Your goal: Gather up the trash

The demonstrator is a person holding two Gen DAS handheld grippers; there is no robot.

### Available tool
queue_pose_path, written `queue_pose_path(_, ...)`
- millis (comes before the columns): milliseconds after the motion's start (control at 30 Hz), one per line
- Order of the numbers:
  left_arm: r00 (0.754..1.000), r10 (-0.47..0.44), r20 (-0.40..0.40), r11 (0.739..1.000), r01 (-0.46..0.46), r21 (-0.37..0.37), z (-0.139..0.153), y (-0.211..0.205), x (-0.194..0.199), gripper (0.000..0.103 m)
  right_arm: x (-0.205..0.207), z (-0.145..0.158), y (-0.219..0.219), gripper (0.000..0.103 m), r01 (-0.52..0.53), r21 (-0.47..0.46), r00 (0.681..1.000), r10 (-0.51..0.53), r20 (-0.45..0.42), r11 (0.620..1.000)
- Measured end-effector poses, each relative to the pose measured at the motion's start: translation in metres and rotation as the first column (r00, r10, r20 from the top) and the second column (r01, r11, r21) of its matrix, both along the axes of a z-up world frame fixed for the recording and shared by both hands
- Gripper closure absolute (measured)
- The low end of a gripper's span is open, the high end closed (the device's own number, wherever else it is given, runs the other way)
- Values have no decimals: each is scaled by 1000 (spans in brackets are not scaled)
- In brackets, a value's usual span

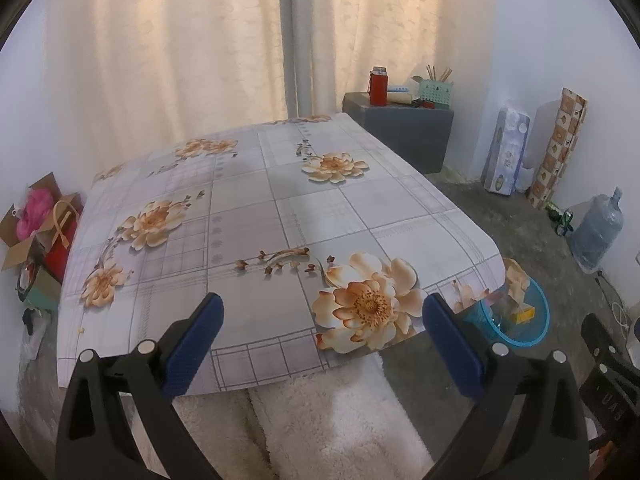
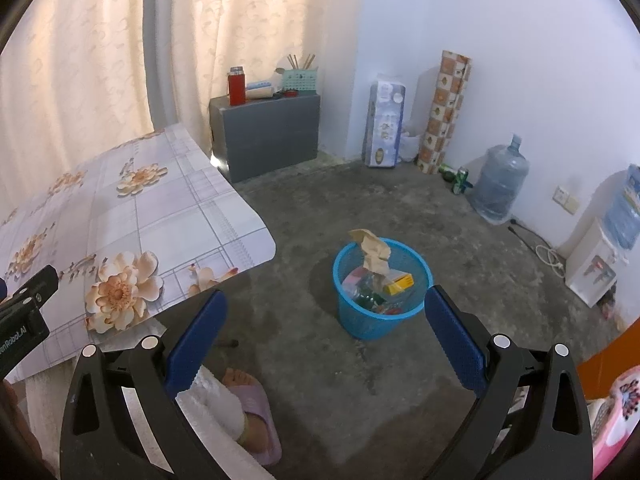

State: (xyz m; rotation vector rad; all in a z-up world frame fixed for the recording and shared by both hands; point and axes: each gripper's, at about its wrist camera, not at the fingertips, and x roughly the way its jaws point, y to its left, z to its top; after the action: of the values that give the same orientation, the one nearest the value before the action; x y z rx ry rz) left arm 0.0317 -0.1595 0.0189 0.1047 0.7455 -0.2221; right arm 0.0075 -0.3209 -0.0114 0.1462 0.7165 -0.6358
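Observation:
A blue mesh waste basket (image 2: 362,320) stands on the concrete floor, to the right of the table. It holds a crumpled brown paper (image 2: 374,250) sticking above the rim, a yellow box (image 2: 398,283) and other scraps. My right gripper (image 2: 323,320) is open and empty, above and in front of the basket. My left gripper (image 1: 322,322) is open and empty over the near edge of the flowered tablecloth (image 1: 248,208). The basket also shows in the left wrist view (image 1: 532,328), partly hidden behind the table corner.
A grey cabinet (image 2: 272,136) with a red flask (image 2: 237,87) stands by the curtain. A water jug (image 2: 500,184), a tissue pack (image 2: 384,124) and a patterned roll (image 2: 446,108) line the wall. A water dispenser (image 2: 592,264) is at right. A slippered foot (image 2: 250,412) is below.

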Motion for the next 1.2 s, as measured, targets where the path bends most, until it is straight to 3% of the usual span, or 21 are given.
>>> queue_pose_path(1200, 1000, -18, -7, 1000, 18, 5, -2, -3, -5, 6, 1, -3, 1, 8, 0, 11, 1000, 0, -7, 1000)
